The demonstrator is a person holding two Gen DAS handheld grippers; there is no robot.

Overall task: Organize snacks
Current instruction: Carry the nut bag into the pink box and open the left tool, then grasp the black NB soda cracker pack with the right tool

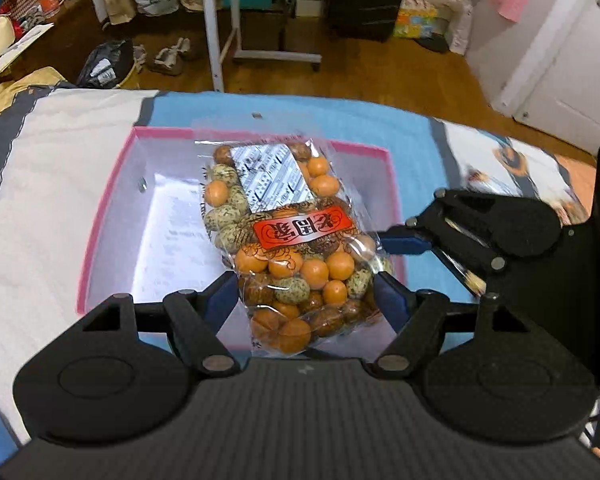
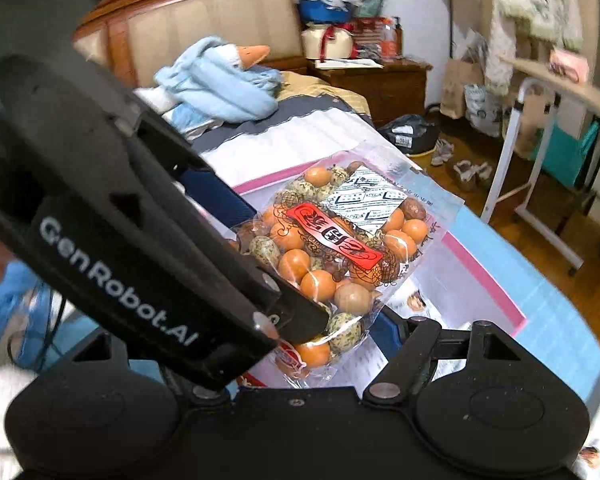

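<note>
The left wrist camera sits just behind its own fingers, looking down and forward across the bed toward the floor and door at 12 o'clock, close over the snack bag (image 1: 288,236) and pink-rimmed box (image 1: 112,216). The right wrist camera comes from the bag's 3 o'clock side, facing the headboard (image 2: 204,12). Both share bag (image 2: 340,248), box and bedspread.

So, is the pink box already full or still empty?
Empty, as far as visible. The pink box shows only its bare white bottom; the snack bag is held over it by the left gripper, hiding part.
</note>
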